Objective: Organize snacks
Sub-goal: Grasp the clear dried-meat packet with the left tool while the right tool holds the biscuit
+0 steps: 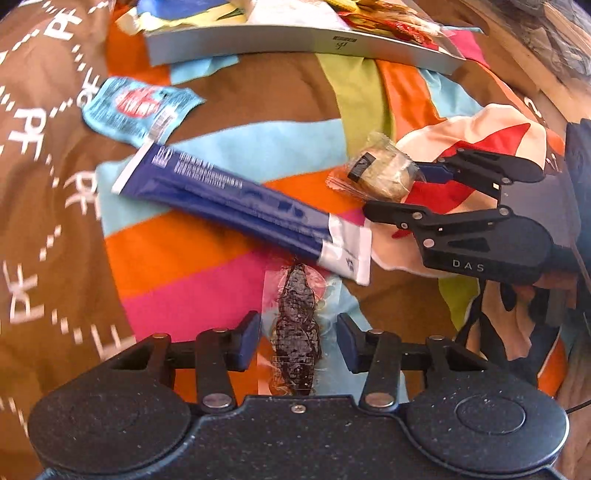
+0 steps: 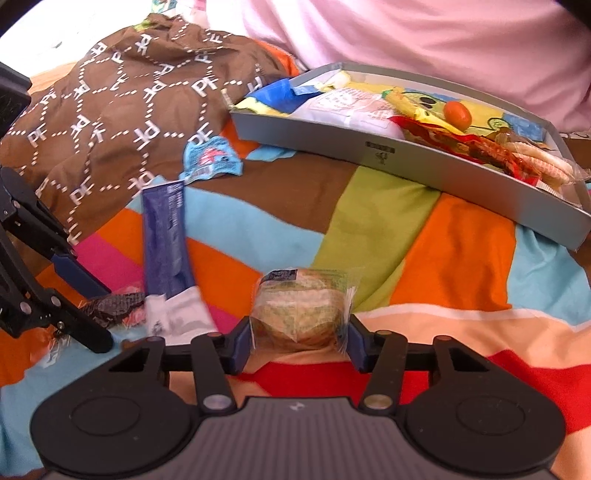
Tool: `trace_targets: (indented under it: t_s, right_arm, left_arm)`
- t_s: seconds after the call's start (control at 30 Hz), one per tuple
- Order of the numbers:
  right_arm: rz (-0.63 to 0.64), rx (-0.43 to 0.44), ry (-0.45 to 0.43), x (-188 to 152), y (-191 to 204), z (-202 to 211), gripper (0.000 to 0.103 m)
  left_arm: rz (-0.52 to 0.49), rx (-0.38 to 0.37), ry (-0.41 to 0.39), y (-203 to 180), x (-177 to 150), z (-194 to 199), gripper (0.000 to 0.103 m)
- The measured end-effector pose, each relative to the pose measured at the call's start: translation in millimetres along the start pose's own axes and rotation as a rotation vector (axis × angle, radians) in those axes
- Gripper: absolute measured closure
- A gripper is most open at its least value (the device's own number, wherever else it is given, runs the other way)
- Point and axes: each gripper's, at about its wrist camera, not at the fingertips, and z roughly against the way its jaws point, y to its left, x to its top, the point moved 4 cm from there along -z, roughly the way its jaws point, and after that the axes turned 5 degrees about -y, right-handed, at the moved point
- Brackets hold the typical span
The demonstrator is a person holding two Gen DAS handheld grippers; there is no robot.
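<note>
A colourful striped bedspread (image 2: 369,221) carries everything; a brown patterned cloth (image 2: 110,110) is heaped at its far left. Just beside that heap lies a small light-blue packet (image 1: 136,109), and next to it a long dark-blue tube (image 1: 236,206) lies slantwise, its white end toward the near side.

The left gripper (image 1: 297,341) hangs over a dark snack in clear wrap (image 1: 297,332), jaws spread to either side of it; whether the pads touch the wrap I cannot tell. This snack's far end touches the tube's white end.

To the right, the right gripper (image 2: 301,345) has its jaws pinching a round cake in clear wrap (image 2: 301,310), one blue pad against each side, above a red-and-cream patch of the bedspread.

Toward the far right edge sits a shallow grey tray (image 2: 406,162), well apart from both grippers, already filled with snacks: yellow and white packets, a red wrapper, a small orange round piece (image 2: 458,110). A pink cloth (image 2: 406,33) lies behind it.
</note>
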Motion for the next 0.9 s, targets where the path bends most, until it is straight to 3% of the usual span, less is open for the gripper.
trace_targets:
  t_s: [0.17, 0.43, 0.67, 0.9]
  right_arm:
    - [0.040, 0.065, 0.041, -2, 18, 10, 0.046]
    - [0.029, 0.058, 0.021, -2, 20, 5, 0.039]
    - [0.045, 0.037, -0.010, -2, 22, 1, 0.033]
    - [0.054, 0.007, -0.017, -3, 25, 3, 0.048]
  left_arm:
    - [-0.011, 0.003, 0.006, -4, -10, 5, 0.055]
    - [-0.094, 0.061, 0.011, -17, -3, -11, 0.048]
    - [-0.078, 0.072, -0.013, -14, -5, -10, 0.055]
    - [-0.010, 0.107, -0.028, -13, -12, -2, 0.056]
